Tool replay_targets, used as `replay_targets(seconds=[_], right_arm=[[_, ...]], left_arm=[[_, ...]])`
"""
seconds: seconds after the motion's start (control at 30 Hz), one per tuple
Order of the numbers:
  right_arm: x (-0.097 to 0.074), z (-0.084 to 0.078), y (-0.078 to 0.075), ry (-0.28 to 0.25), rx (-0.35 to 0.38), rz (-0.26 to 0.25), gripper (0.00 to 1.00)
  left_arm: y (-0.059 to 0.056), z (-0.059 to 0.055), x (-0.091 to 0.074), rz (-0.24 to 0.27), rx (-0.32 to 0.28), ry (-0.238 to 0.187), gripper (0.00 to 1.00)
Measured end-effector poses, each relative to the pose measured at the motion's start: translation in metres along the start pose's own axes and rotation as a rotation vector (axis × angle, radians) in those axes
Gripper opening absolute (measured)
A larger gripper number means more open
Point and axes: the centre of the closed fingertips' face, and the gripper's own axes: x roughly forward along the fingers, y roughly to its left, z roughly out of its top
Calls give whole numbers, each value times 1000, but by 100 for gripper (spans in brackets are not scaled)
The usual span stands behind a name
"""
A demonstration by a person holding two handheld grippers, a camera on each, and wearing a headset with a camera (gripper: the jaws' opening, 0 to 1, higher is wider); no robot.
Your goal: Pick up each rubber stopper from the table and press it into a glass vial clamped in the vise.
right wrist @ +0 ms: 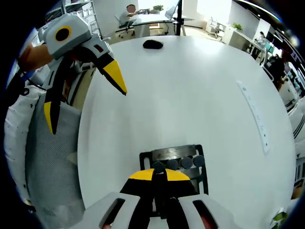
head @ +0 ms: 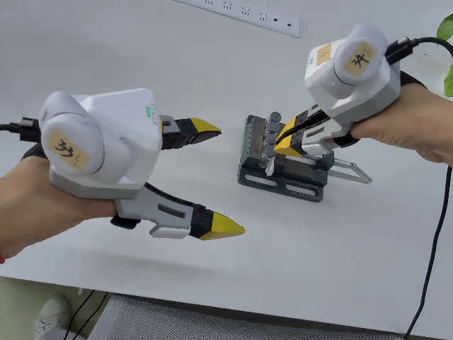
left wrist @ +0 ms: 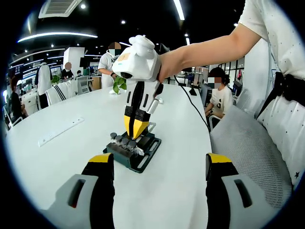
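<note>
Cannot make out anything pinched in the right claw (head: 287, 142) — yellow tips closed together, covering the near end of the row of glass vials (head: 269, 140) in the right gripper view. Glass mostly hidden between the jaws of the vise (head: 283, 173); dark rubber stoppers (left wrist: 121, 139) plain on top, count unclear. Right hand (head: 403, 124) reaching in from the upper right, claw slanting down onto the row. Left claw (head: 216, 177) held level, well apart from the vise, spread wide, holding nothing. From the left gripper view — right claw nearly upright over the vise, seated people (left wrist: 220, 93) beyond the white worktop (left wrist: 71, 109). Power strip (head: 248, 14) cut off at the head view's top edge.
</note>
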Motion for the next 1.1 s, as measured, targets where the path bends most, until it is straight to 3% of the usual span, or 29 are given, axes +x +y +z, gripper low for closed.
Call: replay_targets(seconds=[0.3, 0.53, 0.83, 1.1], right_arm=[[-23, -5, -4, -76, 45, -53, 4], [-44, -18, -4, -144, 96, -94, 7], [-65, -49, 4, -240, 188, -145, 18], [-73, -78, 19, -336, 284, -169, 35]], left_arm=[[7, 7, -8, 25, -4, 1, 81], [12, 8, -15, 46, 1, 11, 85], [19, 7, -18, 72, 3, 29, 94], [24, 6, -20, 93, 6, 35, 99]])
